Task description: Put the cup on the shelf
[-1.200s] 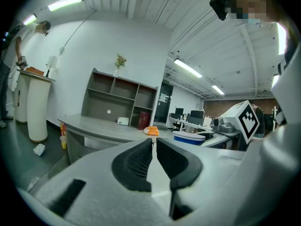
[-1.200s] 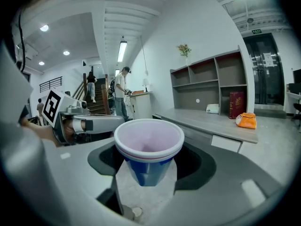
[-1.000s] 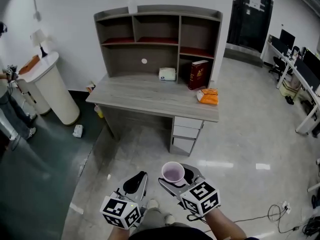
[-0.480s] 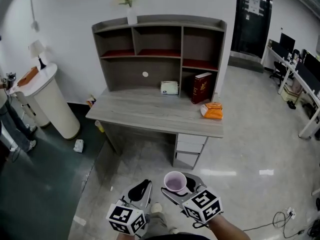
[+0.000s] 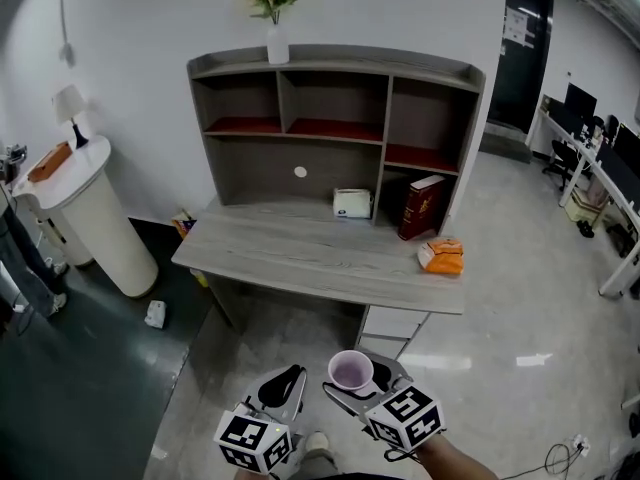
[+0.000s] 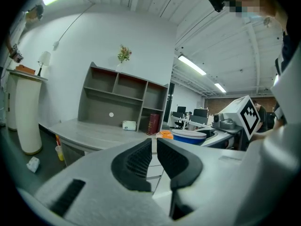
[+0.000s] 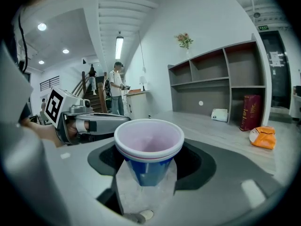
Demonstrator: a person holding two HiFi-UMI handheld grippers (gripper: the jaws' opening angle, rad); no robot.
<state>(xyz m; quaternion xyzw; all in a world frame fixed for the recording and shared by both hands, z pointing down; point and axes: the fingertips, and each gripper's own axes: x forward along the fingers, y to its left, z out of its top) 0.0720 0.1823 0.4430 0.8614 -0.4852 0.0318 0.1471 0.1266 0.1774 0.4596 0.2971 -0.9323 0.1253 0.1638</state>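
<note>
A blue cup (image 5: 350, 372) with a white rim and pale pink inside stands upright between the jaws of my right gripper (image 5: 353, 380), which is shut on it. In the right gripper view the cup (image 7: 149, 149) fills the middle, its blue wall pressed by both pads. My left gripper (image 5: 283, 384) hangs beside it on the left, shut with nothing in it; its dark ribbed pads (image 6: 141, 160) almost meet. The grey shelf unit (image 5: 335, 128) rises at the back of a grey desk (image 5: 300, 258), well ahead of both grippers.
On the desk stand a red book (image 5: 421, 206), an orange bag (image 5: 442, 256) and a small white box (image 5: 351, 203). A vase of flowers (image 5: 276, 13) tops the shelf. A white round stand (image 5: 85, 213) is at left, drawers (image 5: 392, 326) under the desk. People (image 7: 117, 91) stand far off.
The desk and shelf have grown larger and closer in the head view. Both grippers have come forward with them, the cup still upright in the right one.
</note>
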